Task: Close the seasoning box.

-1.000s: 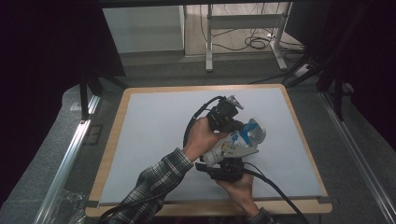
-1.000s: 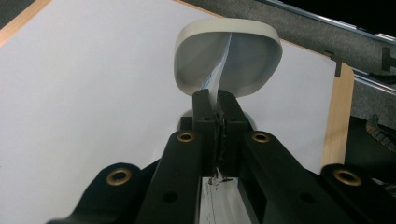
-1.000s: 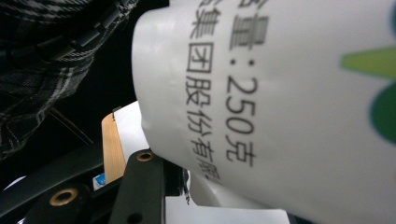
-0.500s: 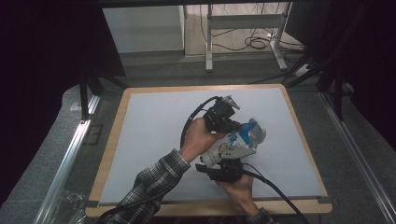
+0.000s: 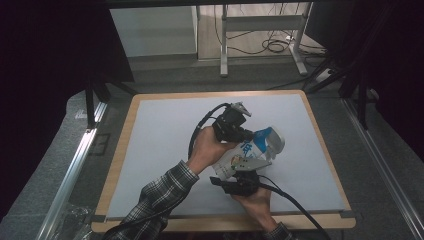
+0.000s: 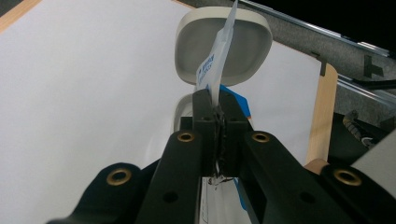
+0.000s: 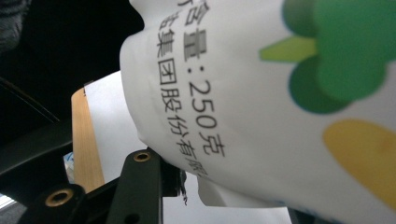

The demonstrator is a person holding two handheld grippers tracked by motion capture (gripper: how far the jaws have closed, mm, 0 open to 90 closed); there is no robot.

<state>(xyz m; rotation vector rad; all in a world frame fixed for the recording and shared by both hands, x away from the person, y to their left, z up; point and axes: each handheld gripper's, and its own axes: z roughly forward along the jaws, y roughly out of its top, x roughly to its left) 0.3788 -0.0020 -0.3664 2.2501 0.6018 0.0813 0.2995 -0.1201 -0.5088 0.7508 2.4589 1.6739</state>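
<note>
Left gripper clamped shut on pouch edge; right gripper part open around pouch body, near table's front edge.

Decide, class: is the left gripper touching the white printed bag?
Touching. The left gripper view shows the left gripper with both black jaws pressed shut on the thin edge of the white printed bag, no gap visible.

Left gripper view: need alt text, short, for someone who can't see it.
The left gripper, its two black jaws shut on the thin edge of a white and blue printed bag, holds it above a white table. Beyond the bag sits a shallow cream bowl with rounded corners; the table's wooden rim runs along the right.
</note>
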